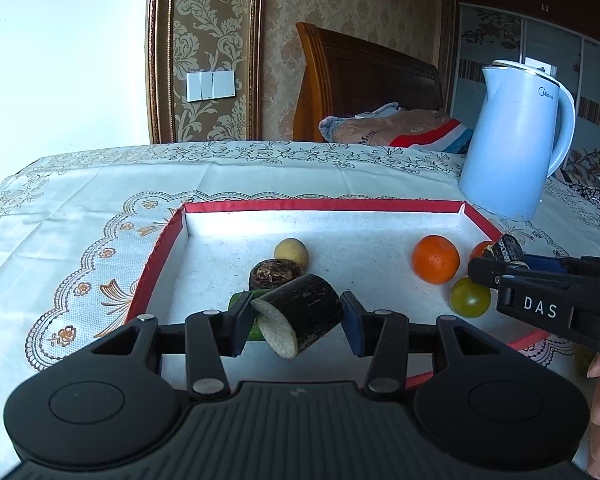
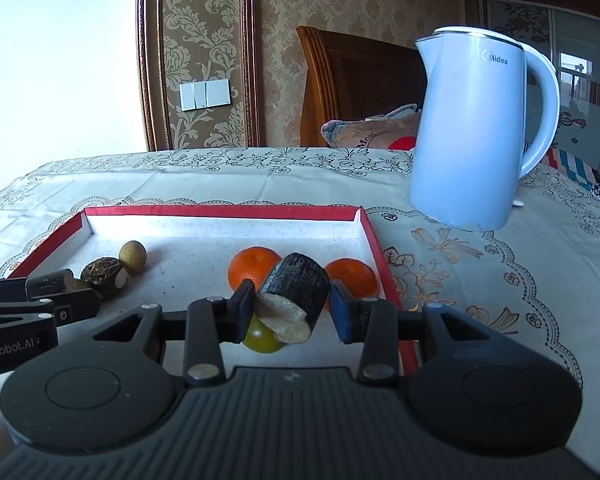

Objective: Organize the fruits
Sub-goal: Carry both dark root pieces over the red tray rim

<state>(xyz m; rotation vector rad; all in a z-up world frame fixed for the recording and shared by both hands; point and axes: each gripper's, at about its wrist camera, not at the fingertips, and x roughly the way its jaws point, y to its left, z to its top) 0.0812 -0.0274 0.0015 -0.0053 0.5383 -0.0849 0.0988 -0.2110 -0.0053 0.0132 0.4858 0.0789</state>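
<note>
Home bedroom, wooden headboard [image 1: 364, 80], folded blanket [image 1: 396, 126], damask wallpaper [image 1: 204, 20], wardrobe doors [image 1: 540, 40]

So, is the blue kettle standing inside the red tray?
No, the blue kettle stands on the tablecloth, outside the red tray.

Both grippers, the left gripper [image 1: 296, 322] and the right gripper [image 2: 290, 307], were matte black with ribbed bodies, silver rivets, blue-padded jaws, and white "DAS" lettering on the right one.

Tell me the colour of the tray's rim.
Red; the tray rim frames a white inside, clearest in the right wrist view.
</note>
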